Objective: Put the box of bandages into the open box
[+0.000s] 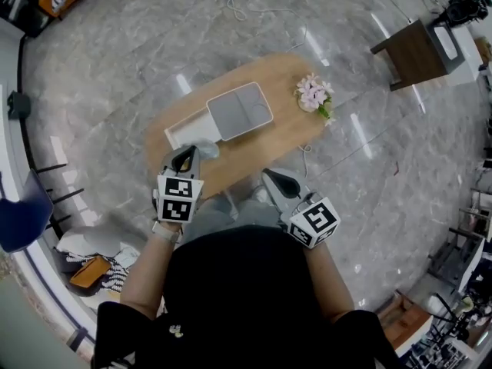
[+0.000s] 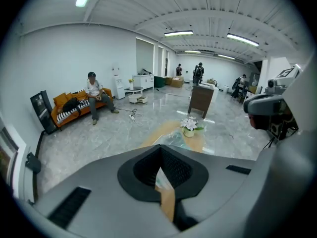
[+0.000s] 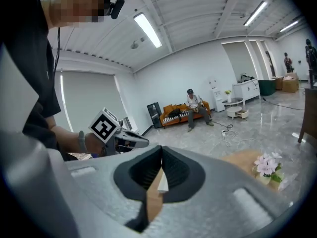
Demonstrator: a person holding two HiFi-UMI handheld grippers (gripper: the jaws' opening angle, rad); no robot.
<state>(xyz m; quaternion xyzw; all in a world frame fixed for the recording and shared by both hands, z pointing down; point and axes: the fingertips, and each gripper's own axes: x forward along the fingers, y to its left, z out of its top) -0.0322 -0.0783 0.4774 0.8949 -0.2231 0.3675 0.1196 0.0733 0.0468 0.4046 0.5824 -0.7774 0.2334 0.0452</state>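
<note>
Overhead we see the open box (image 1: 240, 111); only the gripper views show left gripper (image 2: 159, 150) and right gripper (image 3: 161, 151) clenched, empty.

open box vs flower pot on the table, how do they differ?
The open box is grey, flat and rectangular; the flower pot is small, with pink-white blooms. The box sits mid-table, the flower pot near the right end in the head view. Both stand on the oval wooden table.

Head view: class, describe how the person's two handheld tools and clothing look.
The left tool and right tool are grey moulded plastic, black inside the grip. Each carries a white cube with black square markers. The person wears a black short-sleeved shirt and a pale wristband.
</note>
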